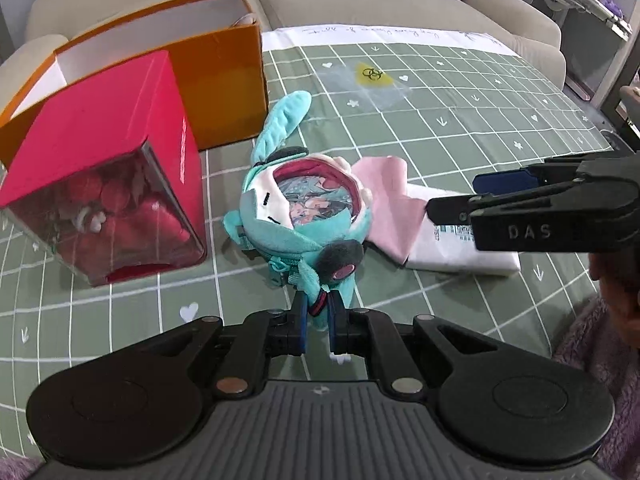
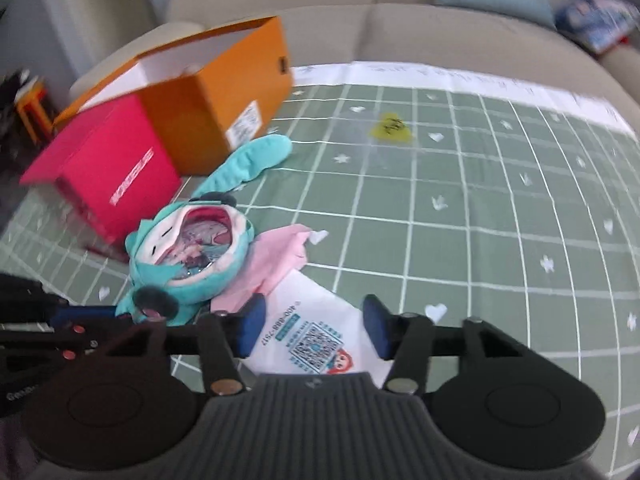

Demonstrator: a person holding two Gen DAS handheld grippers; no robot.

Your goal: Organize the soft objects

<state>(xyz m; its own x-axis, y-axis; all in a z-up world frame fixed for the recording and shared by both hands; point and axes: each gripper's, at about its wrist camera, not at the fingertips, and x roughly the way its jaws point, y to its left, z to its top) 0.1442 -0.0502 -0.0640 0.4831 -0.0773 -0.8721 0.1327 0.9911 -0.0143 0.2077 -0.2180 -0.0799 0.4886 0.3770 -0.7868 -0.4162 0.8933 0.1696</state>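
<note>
A teal plush pouch with a round clear window lies on the green checked cloth. My left gripper is shut on the plush's near end. A pink cloth lies right of the plush, partly over a white printed packet. In the right wrist view the plush is at left, with the pink cloth and the packet beside it. My right gripper is open, its fingers either side of the packet. It also shows at the right of the left wrist view.
An open orange box stands at the back left, with a red box with a clear front beside it. A clear bag with a yellow sticker lies further back. A beige sofa is behind.
</note>
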